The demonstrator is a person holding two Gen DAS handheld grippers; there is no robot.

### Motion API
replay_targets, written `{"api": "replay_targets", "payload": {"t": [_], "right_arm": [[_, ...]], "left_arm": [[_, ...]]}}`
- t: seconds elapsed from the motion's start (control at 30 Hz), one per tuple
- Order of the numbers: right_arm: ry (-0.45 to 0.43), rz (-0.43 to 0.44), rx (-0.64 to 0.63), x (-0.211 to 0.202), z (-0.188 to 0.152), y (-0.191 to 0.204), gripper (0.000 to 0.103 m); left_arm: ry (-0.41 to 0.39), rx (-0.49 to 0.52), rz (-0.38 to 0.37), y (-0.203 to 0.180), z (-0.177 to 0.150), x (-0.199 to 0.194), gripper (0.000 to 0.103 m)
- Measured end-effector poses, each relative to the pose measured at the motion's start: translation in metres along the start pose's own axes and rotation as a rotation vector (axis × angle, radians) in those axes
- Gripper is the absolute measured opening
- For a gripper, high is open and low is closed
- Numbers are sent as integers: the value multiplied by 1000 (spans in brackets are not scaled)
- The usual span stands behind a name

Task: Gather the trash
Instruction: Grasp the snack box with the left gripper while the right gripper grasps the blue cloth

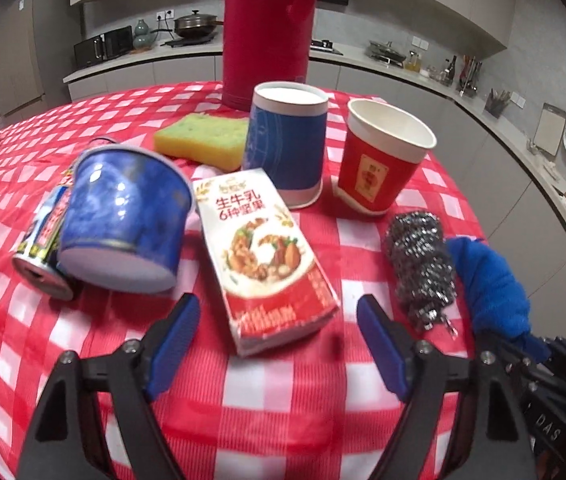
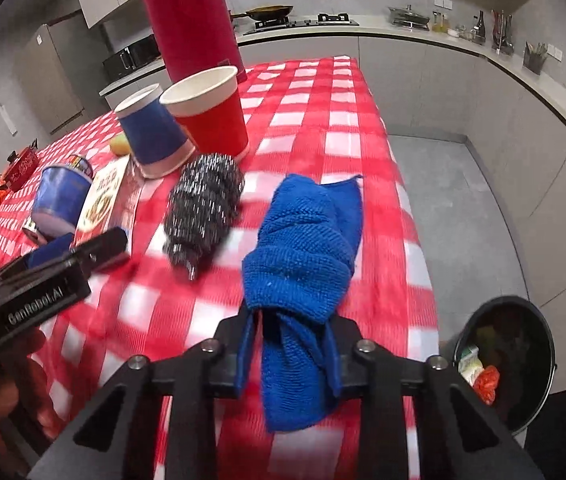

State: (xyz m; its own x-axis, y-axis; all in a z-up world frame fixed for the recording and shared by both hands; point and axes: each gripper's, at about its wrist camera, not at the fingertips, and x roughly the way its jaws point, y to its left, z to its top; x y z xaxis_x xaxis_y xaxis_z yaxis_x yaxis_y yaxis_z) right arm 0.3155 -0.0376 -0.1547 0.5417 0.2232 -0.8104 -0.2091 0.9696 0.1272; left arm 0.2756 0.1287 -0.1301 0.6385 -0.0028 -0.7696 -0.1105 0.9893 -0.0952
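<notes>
right wrist, fingers (image 2: pixel 289 354) pinching blue cloth (image 2: pixel 303 248)

Left gripper (image 1: pixel 277 320): black angular linkage arms, silver screw heads at the pivots, blue ribbed pads (image 1: pixel 175 332) lining both fingers. White lettering on its black housing at 8 o'clock in the right wrist view. Right gripper (image 2: pixel 289 348): same black frame, silver screws, blue pads; partial white lettering at 4 o'clock in the left wrist view.
</notes>
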Motion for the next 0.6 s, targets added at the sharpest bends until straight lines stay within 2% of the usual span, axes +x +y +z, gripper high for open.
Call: {"api": "replay_targets", "payload": {"t": [0.13,0.2,0.27,0.43,0.6], "right_arm": [[-2,9,-2,10,15,0,21],[-10,19,-1,11,19,1,13],[-16,27,-4,11,20,2,10],[-38,29,-17,2,18,4,8],[-60,30,-26,-11,12,3,8]], "left_arm": [[27,-2,15,-1,7,13,81],[37,4,24,-1,7,17,68],[28,21,37,-1,4,15,62],[-1,27,16,0,-2,4,54],[-31,27,-5,-1,-8,-13,53]]}}
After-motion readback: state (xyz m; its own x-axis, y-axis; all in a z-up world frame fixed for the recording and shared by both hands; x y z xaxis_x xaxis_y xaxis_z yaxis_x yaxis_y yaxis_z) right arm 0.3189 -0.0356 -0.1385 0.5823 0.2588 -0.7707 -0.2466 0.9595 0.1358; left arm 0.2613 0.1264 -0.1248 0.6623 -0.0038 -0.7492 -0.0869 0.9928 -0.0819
